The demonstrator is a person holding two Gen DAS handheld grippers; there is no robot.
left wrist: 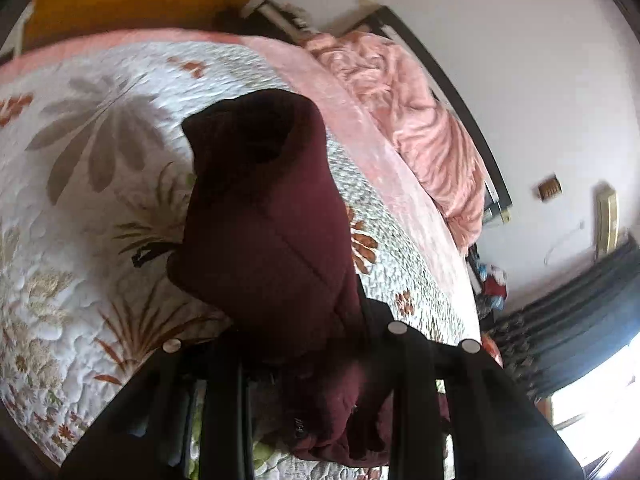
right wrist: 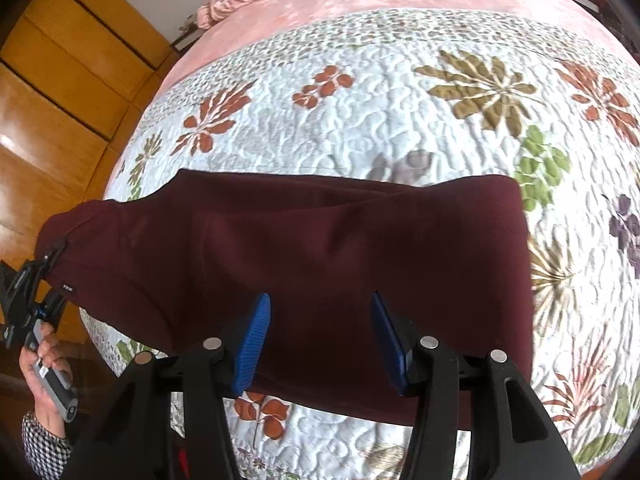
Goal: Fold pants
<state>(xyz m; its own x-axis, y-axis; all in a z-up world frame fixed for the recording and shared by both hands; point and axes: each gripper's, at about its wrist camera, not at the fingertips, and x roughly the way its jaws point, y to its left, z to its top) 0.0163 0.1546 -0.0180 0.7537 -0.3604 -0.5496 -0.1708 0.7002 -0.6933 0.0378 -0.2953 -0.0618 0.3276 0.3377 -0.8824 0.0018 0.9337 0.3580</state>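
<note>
Holding one end of the maroon pants (left wrist: 264, 216), the left tool (left wrist: 316, 364) is clamped on bunched fabric at the bed (left wrist: 80, 184) edge; keep that end taut and level. From the right wrist, the right tool (right wrist: 318, 340) hangs wide apart, empty, over the pants' middle: grip the near edge squarely before folding across the floral quilt (right wrist: 400, 92).

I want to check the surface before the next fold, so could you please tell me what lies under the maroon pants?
The maroon pants lie on a floral quilt that shows all round them. The patch directly beneath is covered, so anything there is unseen.
</note>
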